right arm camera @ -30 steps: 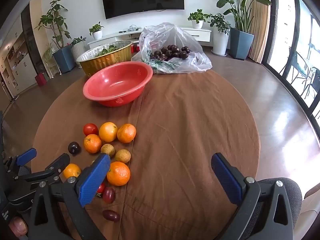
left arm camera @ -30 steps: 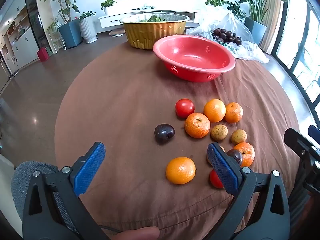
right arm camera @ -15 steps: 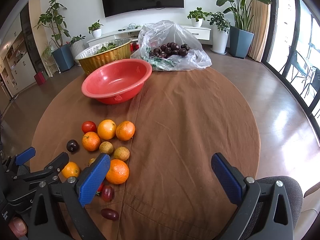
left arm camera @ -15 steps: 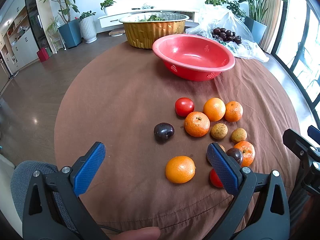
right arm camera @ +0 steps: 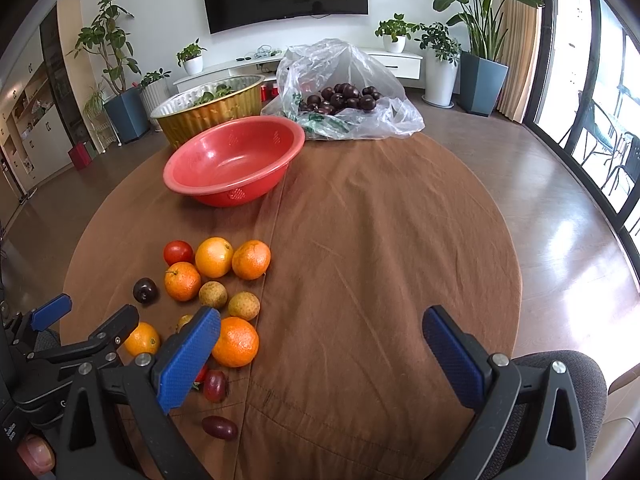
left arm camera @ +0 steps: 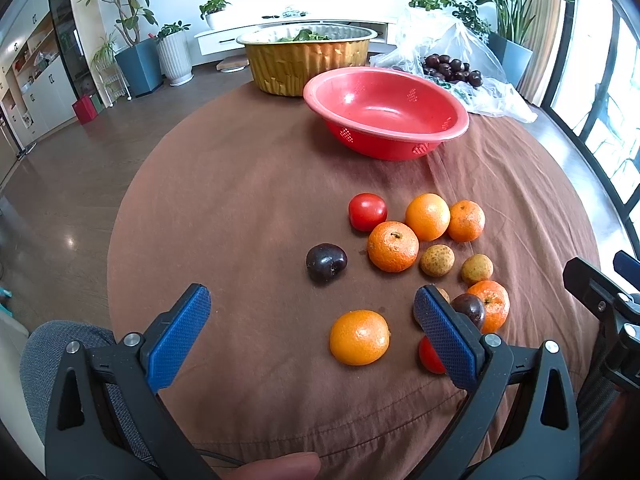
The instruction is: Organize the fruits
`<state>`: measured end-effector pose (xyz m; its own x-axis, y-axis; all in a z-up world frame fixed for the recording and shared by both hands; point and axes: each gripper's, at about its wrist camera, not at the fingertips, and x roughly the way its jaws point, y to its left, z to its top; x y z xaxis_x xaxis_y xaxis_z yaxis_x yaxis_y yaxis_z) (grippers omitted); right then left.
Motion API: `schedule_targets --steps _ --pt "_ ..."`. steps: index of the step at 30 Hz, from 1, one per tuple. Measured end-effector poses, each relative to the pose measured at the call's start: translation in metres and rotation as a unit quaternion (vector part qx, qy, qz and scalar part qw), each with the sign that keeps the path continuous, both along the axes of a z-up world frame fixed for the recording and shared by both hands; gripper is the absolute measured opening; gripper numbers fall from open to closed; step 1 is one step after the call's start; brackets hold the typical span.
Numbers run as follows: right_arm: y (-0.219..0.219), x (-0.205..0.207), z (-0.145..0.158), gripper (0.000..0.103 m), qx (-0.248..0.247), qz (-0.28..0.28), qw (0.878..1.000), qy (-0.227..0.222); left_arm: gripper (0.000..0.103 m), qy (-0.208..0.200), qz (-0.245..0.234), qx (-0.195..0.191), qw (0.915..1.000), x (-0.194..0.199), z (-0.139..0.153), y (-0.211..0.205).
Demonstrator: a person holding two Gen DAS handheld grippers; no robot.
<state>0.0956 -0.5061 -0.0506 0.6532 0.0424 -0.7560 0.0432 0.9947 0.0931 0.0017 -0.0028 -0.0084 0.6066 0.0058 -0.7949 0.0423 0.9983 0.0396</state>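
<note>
The fruits are all in a loose bunch on the brown tablecloth point(left arm camera: 240, 184), near the edge where the person sits. There is a lone orange point(left arm camera: 359, 337) at the front, a dark plum point(left arm camera: 326, 263) a little apart on the left side, a red tomato point(left arm camera: 367, 211) at the back, and more oranges and small tan fruits between them. None of them is in the red bowl point(left arm camera: 384, 116) yet; it sits empty, well apart from the bunch, toward the far side of the table.

Almost nothing has changed in the last second. The fruits lie where they did, and both views have only crept a tiny bit closer. So I think the sorting has not really begun.

The left gripper point(left arm camera: 312, 330) hangs over the front of the table with its blue pads spread wide and nothing between them. The right gripper point(right arm camera: 320, 350) is spread wide too, over bare cloth beside the bunch.

Some things are hard to see. One blue pad covers part of a second red fruit point(left arm camera: 430, 356) and a small dark fruit point(left arm camera: 469, 309). The clear plastic bag point(right arm camera: 348, 88) behind the bowl holds dark round fruits, but I cannot count them. The gold foil pan point(left arm camera: 308, 60) shows only some green leaves over its rim.
</note>
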Motion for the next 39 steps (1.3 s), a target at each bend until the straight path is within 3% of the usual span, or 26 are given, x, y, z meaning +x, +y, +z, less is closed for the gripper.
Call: schedule_targets --steps 39 --pt "0.0011 0.0008 -0.0017 0.103 0.001 0.0 1.0 0.002 0.103 0.006 -0.007 0.0 1.0 -0.0042 -0.0042 -0.0063"
